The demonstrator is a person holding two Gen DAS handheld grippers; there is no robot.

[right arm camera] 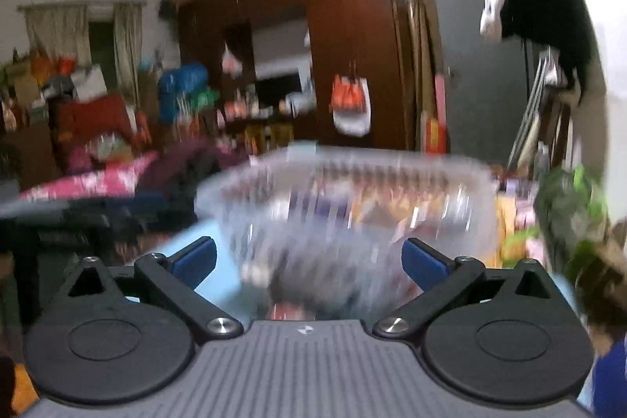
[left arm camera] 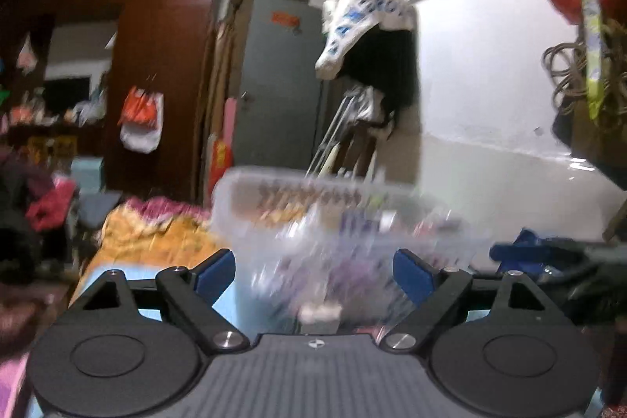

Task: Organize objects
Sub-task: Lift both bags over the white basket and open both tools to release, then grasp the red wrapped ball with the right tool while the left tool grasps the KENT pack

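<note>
A clear plastic bin (left arm camera: 313, 218) holding blurred colourful small items stands on a light blue surface (left arm camera: 149, 308) right in front of my left gripper (left arm camera: 313, 273), which is open with blue pads on either side of the bin's near wall. The same bin shows in the right wrist view (right arm camera: 345, 206). My right gripper (right arm camera: 309, 259) is also open, its blue pads apart in front of the bin. Both views are motion-blurred. Neither gripper holds anything.
A dark wooden wardrobe (left arm camera: 156, 57) and a grey door (left arm camera: 278, 85) stand behind. Clothes hang on a rail (left arm camera: 372, 26) at the right. Piled bedding and clothes (left arm camera: 149, 226) lie to the left. A green bag (right arm camera: 572, 206) sits right of the bin.
</note>
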